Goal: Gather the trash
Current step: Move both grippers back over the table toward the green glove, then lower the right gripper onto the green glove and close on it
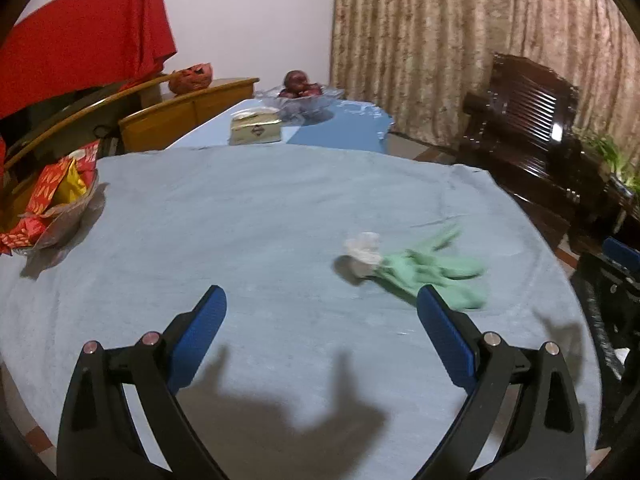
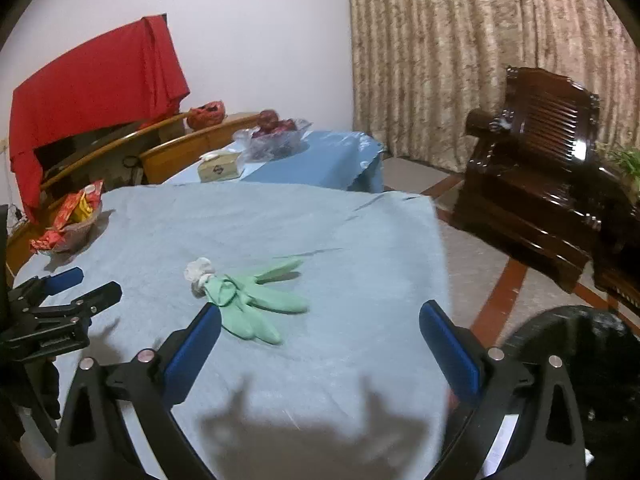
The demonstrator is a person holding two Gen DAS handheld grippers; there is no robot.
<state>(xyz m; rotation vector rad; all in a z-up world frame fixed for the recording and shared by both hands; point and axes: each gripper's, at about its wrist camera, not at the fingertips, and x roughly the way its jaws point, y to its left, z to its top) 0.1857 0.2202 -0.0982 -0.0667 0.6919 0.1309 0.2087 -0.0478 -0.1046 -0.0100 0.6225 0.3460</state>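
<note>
Jaws of both grippers held spread, empty; green glove [image 2: 256, 304] judged limp, light, best pinched mid-palm.

Matt cloth table cover [image 1: 240, 220], glossy wooden armchair [image 2: 540, 168]

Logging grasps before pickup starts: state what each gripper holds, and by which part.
Nothing is held. The left gripper and right gripper are both open and empty; the crumpled green rubber glove lies untouched on the light blue cloth.
</note>
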